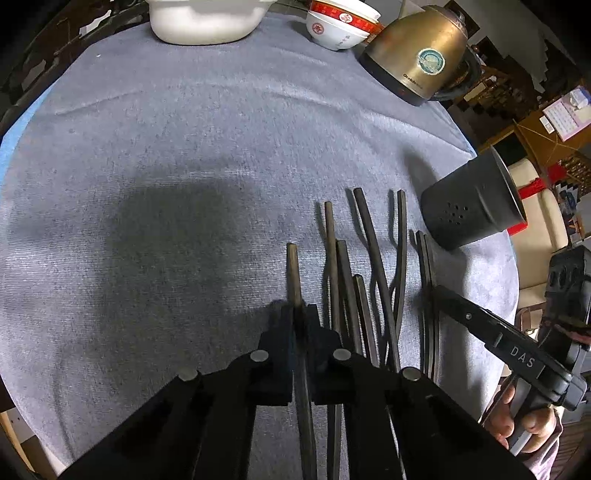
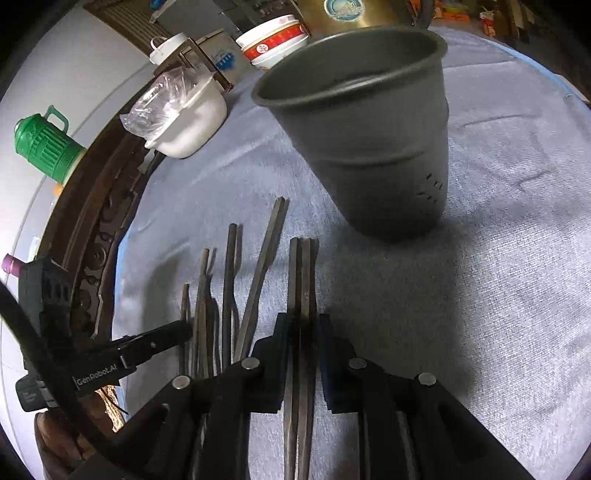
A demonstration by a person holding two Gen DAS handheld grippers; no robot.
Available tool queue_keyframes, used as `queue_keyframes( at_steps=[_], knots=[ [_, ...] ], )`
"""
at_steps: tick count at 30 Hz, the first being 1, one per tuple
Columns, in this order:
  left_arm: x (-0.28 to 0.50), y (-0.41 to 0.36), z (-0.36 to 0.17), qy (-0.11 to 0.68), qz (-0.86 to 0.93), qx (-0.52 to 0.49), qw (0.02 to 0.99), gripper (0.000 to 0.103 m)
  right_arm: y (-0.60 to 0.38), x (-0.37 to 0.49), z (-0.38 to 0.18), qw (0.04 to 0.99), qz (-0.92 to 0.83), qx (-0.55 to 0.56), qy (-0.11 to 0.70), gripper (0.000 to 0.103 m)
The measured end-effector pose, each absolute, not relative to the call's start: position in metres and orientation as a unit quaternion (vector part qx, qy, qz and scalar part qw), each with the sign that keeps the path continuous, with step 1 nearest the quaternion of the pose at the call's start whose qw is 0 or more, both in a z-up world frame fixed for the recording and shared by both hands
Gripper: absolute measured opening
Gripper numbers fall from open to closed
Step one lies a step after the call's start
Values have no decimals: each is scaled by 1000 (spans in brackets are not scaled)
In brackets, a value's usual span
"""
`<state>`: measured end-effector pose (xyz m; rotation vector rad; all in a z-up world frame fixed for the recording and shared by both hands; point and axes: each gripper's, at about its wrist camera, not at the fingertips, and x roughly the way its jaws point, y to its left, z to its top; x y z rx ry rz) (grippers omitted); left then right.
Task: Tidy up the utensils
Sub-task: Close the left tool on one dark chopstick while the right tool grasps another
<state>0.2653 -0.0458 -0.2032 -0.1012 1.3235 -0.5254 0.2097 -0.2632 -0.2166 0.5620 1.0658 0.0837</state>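
Dark chopsticks [image 1: 373,236] clenched in both jaws, lower ends hidden beneath left gripper [image 1: 298,321] and right gripper [image 2: 302,325].

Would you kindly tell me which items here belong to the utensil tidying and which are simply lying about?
For the job: chopsticks, dark holder cup, left gripper, right gripper.

Lying about: kettle, red-and-white bowls, white pot, green flask.

Brass kettle [image 1: 417,51], red-patterned bowls [image 1: 341,26], white pot [image 1: 207,20] — green flask [image 2: 46,142].
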Motion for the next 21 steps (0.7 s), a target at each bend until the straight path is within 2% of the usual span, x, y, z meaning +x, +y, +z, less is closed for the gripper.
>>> queue_keyframes(
  at_steps=[3, 9, 14, 16, 21],
  knots=[
    [267, -39, -202, 606, -237, -42, 758, 6, -267, 204, -217, 824, 33, 259, 503, 10],
    [268, -37, -204, 613, -228, -42, 755, 6, -288, 197, -219, 813, 25, 290, 504, 10],
    [274, -38, -205, 622, -217, -52, 751, 6, -282, 202, -217, 813, -2, 278, 511, 16],
    [280, -38, -206, 630, -209, -69, 745, 7, -276, 209, -217, 812, -17, 260, 522, 26],
    [285, -39, -205, 633, -195, -81, 745, 7, -259, 224, -212, 823, -38, 204, 529, 26]
  ],
)
